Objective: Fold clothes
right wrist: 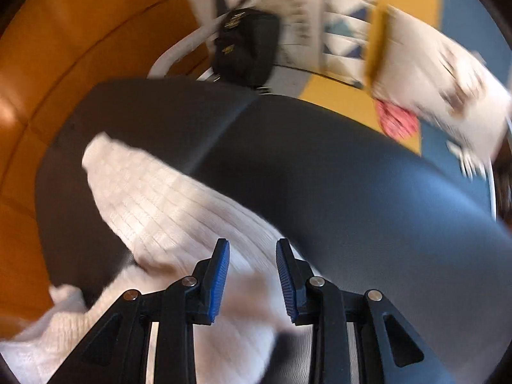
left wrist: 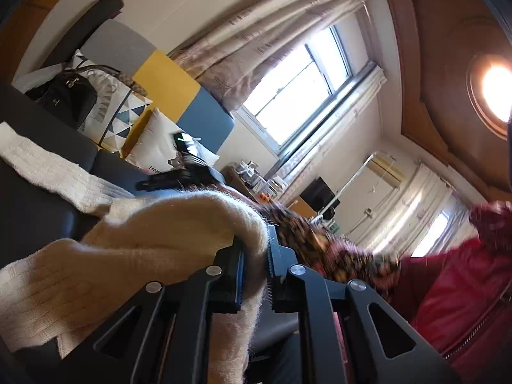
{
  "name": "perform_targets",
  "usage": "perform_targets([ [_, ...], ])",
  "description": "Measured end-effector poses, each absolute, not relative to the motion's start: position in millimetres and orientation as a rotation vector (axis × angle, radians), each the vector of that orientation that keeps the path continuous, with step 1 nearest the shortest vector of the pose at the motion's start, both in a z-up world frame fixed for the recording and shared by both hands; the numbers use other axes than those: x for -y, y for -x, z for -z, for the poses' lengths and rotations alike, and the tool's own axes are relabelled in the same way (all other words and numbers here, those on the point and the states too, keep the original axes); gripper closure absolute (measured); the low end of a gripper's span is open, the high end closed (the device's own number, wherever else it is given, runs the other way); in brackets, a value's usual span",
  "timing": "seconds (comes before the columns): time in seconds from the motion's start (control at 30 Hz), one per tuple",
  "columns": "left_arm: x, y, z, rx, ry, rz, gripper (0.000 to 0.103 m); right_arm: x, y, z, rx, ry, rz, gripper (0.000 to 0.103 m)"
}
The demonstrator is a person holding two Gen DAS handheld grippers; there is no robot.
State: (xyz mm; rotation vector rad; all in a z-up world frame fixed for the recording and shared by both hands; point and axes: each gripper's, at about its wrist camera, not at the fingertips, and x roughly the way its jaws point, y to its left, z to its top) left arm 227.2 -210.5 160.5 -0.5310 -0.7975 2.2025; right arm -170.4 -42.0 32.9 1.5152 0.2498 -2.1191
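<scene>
Pinching a fold of the cream knit sweater (left wrist: pixel 134 224), the left tongs (left wrist: pixel 256 275) are hiding its edge. The right tongs (right wrist: pixel 252 278) are hovering wide over its blurred sleeve (right wrist: pixel 153 192) on the dark sofa (right wrist: pixel 352 192).

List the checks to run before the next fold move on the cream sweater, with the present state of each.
1. Left gripper holds the cream sweater: ok, knit pinched between its fingers.
2. Right gripper free to take a new grip: ok, jaws open, nothing between them.
3. Right gripper lined up over cloth: ok, sweater lies under its fingers.
4. Sleeve lies flat on the dark sofa seat: ok, stretched out along it.
5. Seat beside the sleeve free of the black bag and cushions: ok, they sit behind it.
6. Whole garment smooth: cannot tell, right view is blurred.
</scene>
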Motion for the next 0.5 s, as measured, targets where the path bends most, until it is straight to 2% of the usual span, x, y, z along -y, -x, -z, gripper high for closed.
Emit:
perform_targets([
  [0.2, 218.5, -236.5, -149.9, 0.811, 0.545, -2.192, 0.091, 101.4, 190.1, -0.1, -0.564, -1.602, 1.934, 0.072],
  [0.37, 229.3, -238.3, -139.4, 0.846, 0.547, -2.195, 0.091, 114.6, 185.5, 8.2, -0.751, -1.500, 1.891, 0.060],
  [0.4, 231.2, -238.0, -137.5, 0.855, 0.546, -2.195, 0.091, 115.2, 182.6, 8.4, -0.791, -1.473, 1.898, 0.056],
  [0.47, 234.8, -237.1, -134.0, 0.873, 0.546, -2.193, 0.091, 116.4, 178.6, 9.0, -0.870, -1.424, 1.935, 0.038],
  [0.5, 236.5, -236.4, -132.5, 0.883, 0.547, -2.191, 0.091, 115.6, 180.1, 9.8, -0.887, -1.420, 1.961, 0.022],
])
